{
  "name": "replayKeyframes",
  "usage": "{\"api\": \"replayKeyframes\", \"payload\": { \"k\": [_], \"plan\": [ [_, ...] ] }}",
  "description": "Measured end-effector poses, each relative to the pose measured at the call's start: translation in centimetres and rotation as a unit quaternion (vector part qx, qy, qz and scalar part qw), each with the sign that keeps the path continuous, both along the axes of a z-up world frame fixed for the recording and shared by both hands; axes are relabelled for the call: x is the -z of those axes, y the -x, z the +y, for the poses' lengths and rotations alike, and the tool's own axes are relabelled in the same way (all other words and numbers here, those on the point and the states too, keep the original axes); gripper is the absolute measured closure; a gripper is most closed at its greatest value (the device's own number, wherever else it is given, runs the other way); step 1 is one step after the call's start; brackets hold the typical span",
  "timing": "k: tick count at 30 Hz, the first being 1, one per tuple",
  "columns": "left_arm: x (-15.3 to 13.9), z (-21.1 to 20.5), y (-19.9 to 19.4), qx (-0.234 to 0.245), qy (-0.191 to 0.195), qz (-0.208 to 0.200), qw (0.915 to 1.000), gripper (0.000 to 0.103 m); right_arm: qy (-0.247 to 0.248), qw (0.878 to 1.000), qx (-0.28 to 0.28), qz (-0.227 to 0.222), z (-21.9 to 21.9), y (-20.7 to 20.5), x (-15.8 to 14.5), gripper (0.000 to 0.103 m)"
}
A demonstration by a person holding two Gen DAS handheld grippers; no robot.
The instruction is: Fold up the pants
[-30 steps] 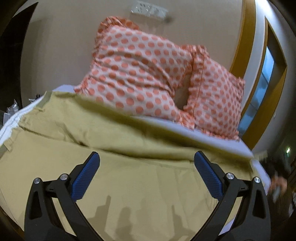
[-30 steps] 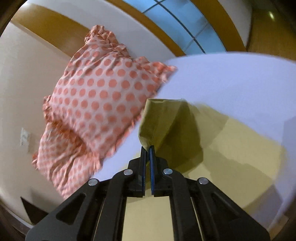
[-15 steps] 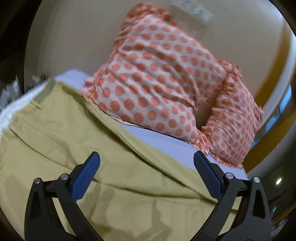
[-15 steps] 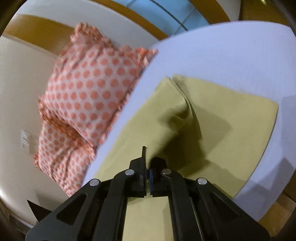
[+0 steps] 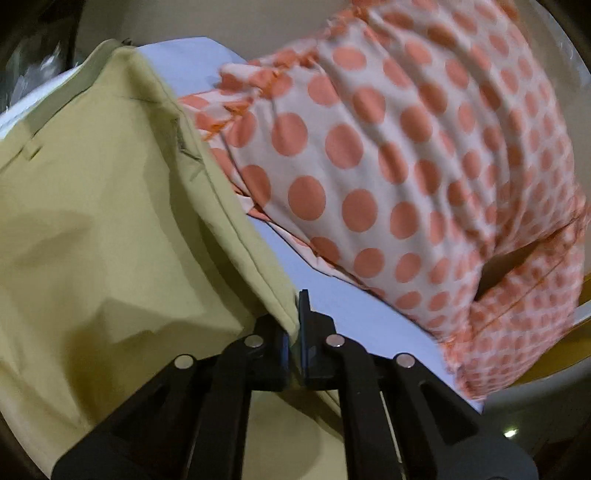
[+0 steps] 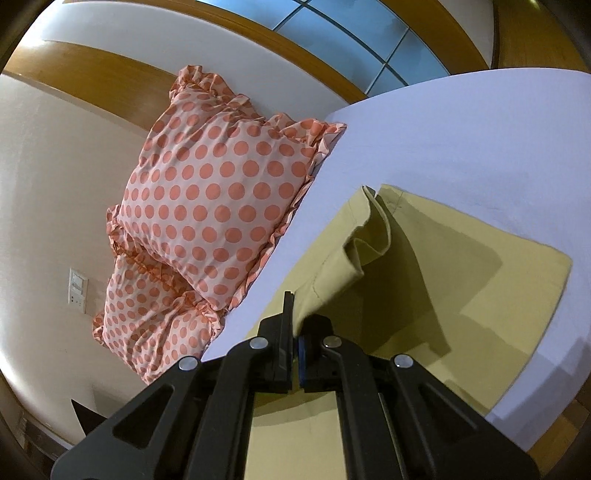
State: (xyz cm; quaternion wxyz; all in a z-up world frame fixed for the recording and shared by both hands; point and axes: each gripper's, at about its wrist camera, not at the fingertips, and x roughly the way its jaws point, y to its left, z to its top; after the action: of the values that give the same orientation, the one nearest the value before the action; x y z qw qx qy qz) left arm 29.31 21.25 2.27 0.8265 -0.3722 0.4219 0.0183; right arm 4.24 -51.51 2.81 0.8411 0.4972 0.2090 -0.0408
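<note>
Yellow-green pants [image 5: 92, 229] lie on a pale lilac bed sheet [image 5: 354, 314]. In the left wrist view my left gripper [image 5: 293, 332] is shut on the pants' seamed edge near the waistband end and lifts it off the sheet. In the right wrist view my right gripper [image 6: 295, 332] is shut on a lifted fold of the pants [image 6: 369, 243], while the rest of the pants lies flat on the sheet [image 6: 480, 147] to the right.
Two white pillows with orange polka dots [image 5: 406, 147] lean against the cream wall at the head of the bed; they also show in the right wrist view [image 6: 214, 206]. A wall switch [image 6: 77, 291] and a wooden-framed window [image 6: 351, 33] lie beyond. The bed's edge runs bottom right.
My left gripper was open above the pants; it has moved to the pants' edge by the pillows and shut on it. My right gripper stays shut on its fold, now nearer the bed.
</note>
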Motion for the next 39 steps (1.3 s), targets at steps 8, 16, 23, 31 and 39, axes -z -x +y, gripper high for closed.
{"api": "replayKeyframes", "payload": {
  "k": [8, 16, 23, 31, 39],
  "plan": [
    [-5.1, -0.6, 19.8, 0.029, -0.078, -0.097, 0.9918, 0.096, 0.025, 0.999, 0.029, 0.007, -1.3, 3.8, -0.3, 0.101],
    [0.6, -1.3, 29.7, 0.041, -0.055, -0.048, 0.9965, 0.096, 0.063, 0.994, 0.047, 0.081, -1.3, 6.1, 2.1, 0.101],
    [1.5, -1.7, 32.8, 0.037, -0.061, -0.074, 0.9947, 0.081, 0.116, 0.982, 0.12, 0.088, -2.2, 9.9, 1.3, 0.052],
    [0.7, -1.8, 35.2, 0.032, -0.076, -0.103, 0.9913, 0.067, 0.141, 0.981, 0.108, 0.078, -1.8, 8.0, 2.6, 0.053],
    [-0.4, -1.8, 36.3, 0.025, -0.1, -0.128, 0.9863, 0.059, 0.202, 0.978, 0.041, 0.034, 1.0, 6.4, 2.6, 0.099]
  ]
}}
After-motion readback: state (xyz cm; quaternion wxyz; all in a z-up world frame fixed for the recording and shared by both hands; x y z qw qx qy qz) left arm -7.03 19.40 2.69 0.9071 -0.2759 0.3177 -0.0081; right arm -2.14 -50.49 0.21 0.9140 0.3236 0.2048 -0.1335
